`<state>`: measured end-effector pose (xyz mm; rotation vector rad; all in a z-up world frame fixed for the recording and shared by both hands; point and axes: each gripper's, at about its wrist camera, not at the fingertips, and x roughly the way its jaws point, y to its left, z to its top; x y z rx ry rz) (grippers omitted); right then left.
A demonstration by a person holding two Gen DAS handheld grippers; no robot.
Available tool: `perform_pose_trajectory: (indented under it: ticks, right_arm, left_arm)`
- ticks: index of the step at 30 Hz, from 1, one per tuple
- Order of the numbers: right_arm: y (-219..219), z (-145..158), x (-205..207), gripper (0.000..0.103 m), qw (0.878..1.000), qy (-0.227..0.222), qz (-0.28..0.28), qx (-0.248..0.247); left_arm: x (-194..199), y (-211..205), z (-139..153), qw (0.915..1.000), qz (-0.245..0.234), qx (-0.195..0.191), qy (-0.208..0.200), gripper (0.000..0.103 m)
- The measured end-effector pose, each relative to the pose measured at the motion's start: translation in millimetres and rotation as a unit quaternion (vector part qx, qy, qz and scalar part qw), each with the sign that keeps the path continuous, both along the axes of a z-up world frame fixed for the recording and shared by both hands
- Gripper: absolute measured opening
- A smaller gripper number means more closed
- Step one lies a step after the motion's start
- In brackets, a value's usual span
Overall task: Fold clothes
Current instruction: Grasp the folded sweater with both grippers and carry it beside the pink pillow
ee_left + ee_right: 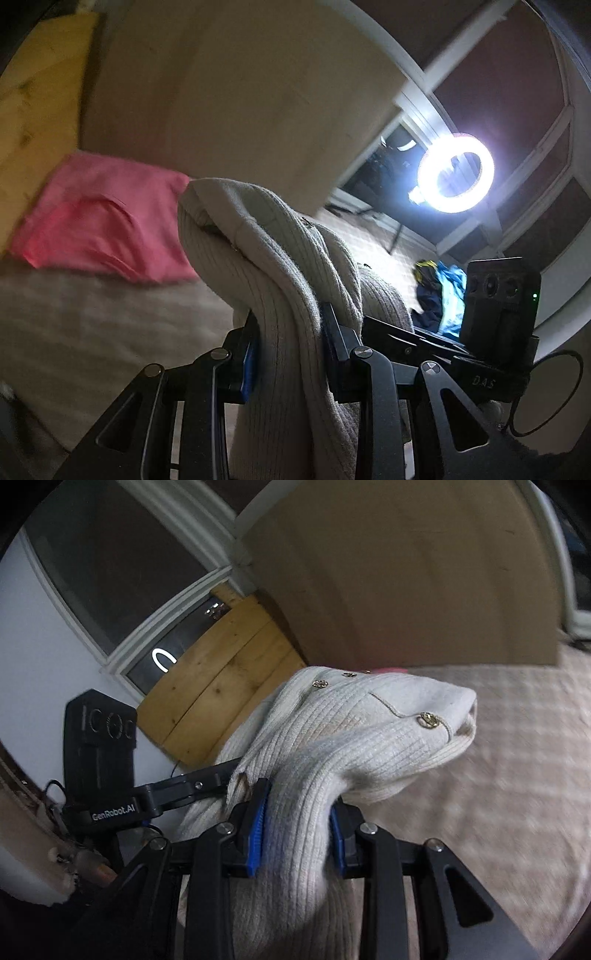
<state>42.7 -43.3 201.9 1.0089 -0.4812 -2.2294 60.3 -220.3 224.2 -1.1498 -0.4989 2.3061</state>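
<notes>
A cream ribbed knit cardigan [258, 251] with small gold buttons is held up off the bed by both grippers. My left gripper [290, 332] is shut on a bunched fold of it. My right gripper [297, 812] is shut on another fold of the same cardigan [369, 731], whose buttoned edge flops forward over the fingers. Each gripper shows in the other's view, close beside it: the right one [498, 314] and the left one [103, 760]. The rest of the cardigan hangs below, out of sight.
A pink folded garment [107, 218] lies on the beige checked bed cover [517, 775]. A tan headboard [240, 92] and a wooden board [221, 679] stand behind. A bright ring light [456, 173] and a blue and dark clothes pile [439, 291] are at the right.
</notes>
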Motion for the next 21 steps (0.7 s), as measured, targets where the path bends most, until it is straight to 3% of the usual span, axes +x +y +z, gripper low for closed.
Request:
perform_pose_trajectory:
  ticks: [6, 13, 16, 18, 20, 21]
  right_arm:
    - [-72.1, -1.4, -54.4, 0.028, 0.999, 0.024, 0.004, 0.042]
    - [-111.7, -8.9, -113.0, 0.027, 0.997, 0.031, 0.013, 0.072]
    - [-124.9, -13.8, -130.0, 0.027, 0.993, 0.047, 0.019, 0.104]
    - [-131.3, -30.8, -142.1, 0.028, 0.987, 0.032, 0.020, 0.156]
    - [-128.7, -56.1, -152.4, 0.033, 0.976, -0.036, 0.016, 0.212]
    - [-118.5, -67.1, -150.7, 0.033, 0.974, -0.068, 0.013, 0.217]
  left_arm:
    - [-52.0, -70.8, 0.1, 0.9994, 0.023, -0.024, 0.007, 0.027]
    - [-113.0, -115.3, -17.9, 0.9986, 0.047, -0.021, 0.008, 0.027]
    - [-133.2, -125.6, -26.3, 0.9980, 0.055, -0.028, 0.014, 0.027]
    - [-144.1, -133.6, -33.1, 0.9971, 0.060, -0.043, 0.018, 0.027]
    - [-154.9, -133.8, -48.6, 0.9890, 0.089, -0.118, 0.007, 0.034]
    - [-159.4, -136.1, -58.9, 0.9781, 0.114, -0.174, -0.010, 0.034]
